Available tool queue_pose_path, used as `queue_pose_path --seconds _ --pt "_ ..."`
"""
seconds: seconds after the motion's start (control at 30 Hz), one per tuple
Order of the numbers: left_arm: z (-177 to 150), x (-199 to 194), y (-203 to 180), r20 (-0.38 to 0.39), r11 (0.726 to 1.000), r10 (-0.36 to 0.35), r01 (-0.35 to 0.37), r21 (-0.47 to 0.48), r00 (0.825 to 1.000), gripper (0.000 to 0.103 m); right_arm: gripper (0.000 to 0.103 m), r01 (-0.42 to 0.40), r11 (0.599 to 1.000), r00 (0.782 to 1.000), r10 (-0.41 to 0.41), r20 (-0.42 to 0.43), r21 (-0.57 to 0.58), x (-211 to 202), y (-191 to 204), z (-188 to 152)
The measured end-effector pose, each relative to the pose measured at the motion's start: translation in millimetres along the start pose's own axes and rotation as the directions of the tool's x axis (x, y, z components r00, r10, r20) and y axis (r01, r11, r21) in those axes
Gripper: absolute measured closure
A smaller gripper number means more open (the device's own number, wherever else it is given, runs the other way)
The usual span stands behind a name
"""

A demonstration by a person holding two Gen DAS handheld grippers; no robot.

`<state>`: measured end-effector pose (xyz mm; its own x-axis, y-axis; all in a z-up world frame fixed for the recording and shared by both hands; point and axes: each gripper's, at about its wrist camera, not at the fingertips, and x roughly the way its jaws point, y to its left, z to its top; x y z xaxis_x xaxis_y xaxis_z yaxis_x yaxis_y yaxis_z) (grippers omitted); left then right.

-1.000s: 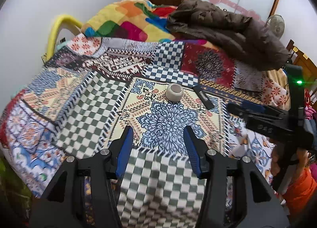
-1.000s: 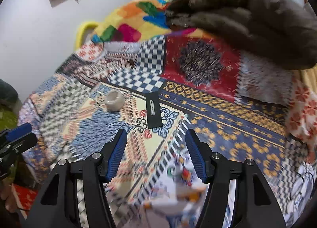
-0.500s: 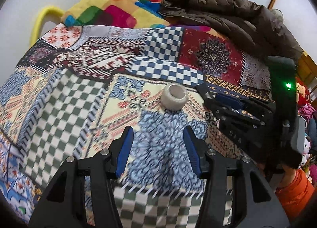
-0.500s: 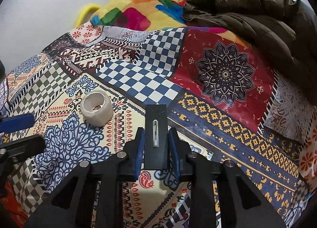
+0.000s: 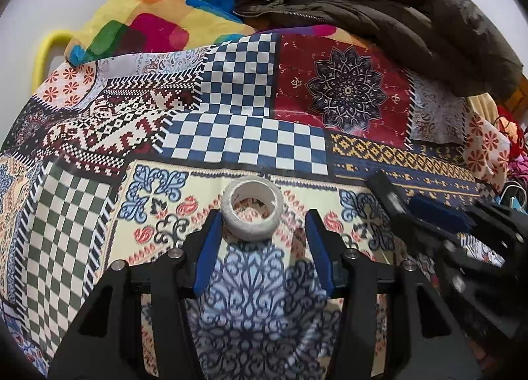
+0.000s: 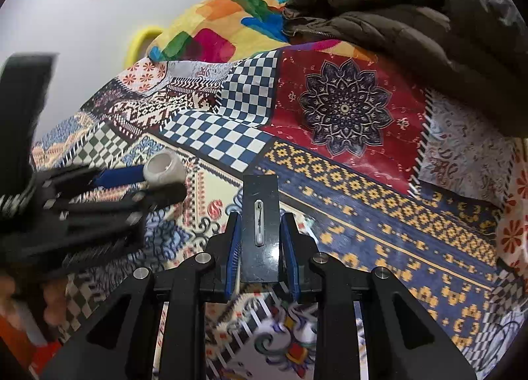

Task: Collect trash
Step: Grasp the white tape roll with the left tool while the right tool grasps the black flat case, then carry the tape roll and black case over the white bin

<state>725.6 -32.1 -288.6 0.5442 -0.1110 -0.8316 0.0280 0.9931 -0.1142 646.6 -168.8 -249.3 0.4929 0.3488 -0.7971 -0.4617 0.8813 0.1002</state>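
A white tape roll [image 5: 252, 211] lies on the patchwork bedspread [image 5: 231, 135], hole up. My left gripper [image 5: 263, 218] straddles it with its jaws closing. The left pad is at the roll's side and a gap shows at the right pad. In the right wrist view the same roll [image 6: 163, 165] sits at the left, between those fingers. My right gripper [image 6: 260, 215] is shut on a flat black card [image 6: 260, 191] with a small white clip on its face. The card's far end sticks out past the fingertips, just above the bedspread.
A brown padded jacket [image 5: 379, 7] and a bright multicoloured blanket [image 5: 148, 17] are heaped at the far end of the bed. A yellow tube frame [image 5: 43, 53] stands at the far left. A person's hand [image 6: 49, 300] shows at the lower left.
My left gripper has come forward and down until the tape roll sits between its fingers, and its jaws have narrowed. My right gripper closed on the black card and still holds it.
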Motion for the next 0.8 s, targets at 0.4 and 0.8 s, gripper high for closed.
queue_pose_path --seconds 0.4,0.8 --pt "-18 -49 -13 0.035 0.999 -0.001 0.0 0.035 0.999 0.069 0.081 0.001 1.0 1.0 -0.002 0.007 0.009 -34 2 -9" --pt "-44 -187 -22 0.16 0.999 0.025 -0.031 0.033 0.987 0.069 0.081 -0.034 0.999 0.996 0.032 0.088 0.016 -135 38 -9"
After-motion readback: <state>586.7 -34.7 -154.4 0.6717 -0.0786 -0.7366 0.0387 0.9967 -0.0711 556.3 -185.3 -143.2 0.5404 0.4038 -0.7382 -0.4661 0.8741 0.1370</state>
